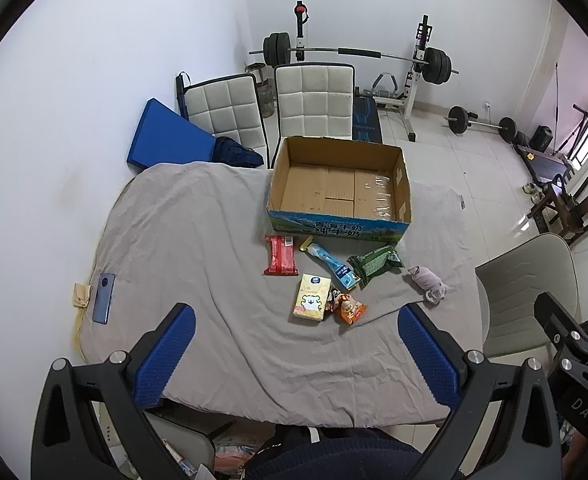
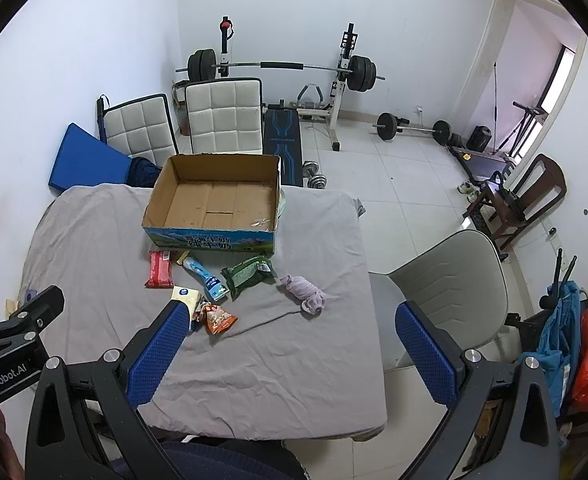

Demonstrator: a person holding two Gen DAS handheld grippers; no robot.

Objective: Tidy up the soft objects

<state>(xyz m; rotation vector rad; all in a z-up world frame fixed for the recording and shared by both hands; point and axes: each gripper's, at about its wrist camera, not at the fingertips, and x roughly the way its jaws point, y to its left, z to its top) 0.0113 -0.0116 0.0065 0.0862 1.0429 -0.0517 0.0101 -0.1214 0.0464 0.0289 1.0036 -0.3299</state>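
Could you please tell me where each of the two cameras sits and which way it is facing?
Left wrist: on the open left gripper, raised over the table's near edge, looking forward over the cardboard box; the right gripper shows at right.
Right wrist: on the open right gripper, likewise aimed; the left gripper shows at left.
Shared: box, packets, grey cloth, chairs, barbell rack.

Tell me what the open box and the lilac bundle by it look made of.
Box: corrugated cardboard, matte brown inside, glossy blue printed front. Lilac bundle: soft knit fabric, likely rolled socks; it slumps in folds, though the weave is too small to confirm.
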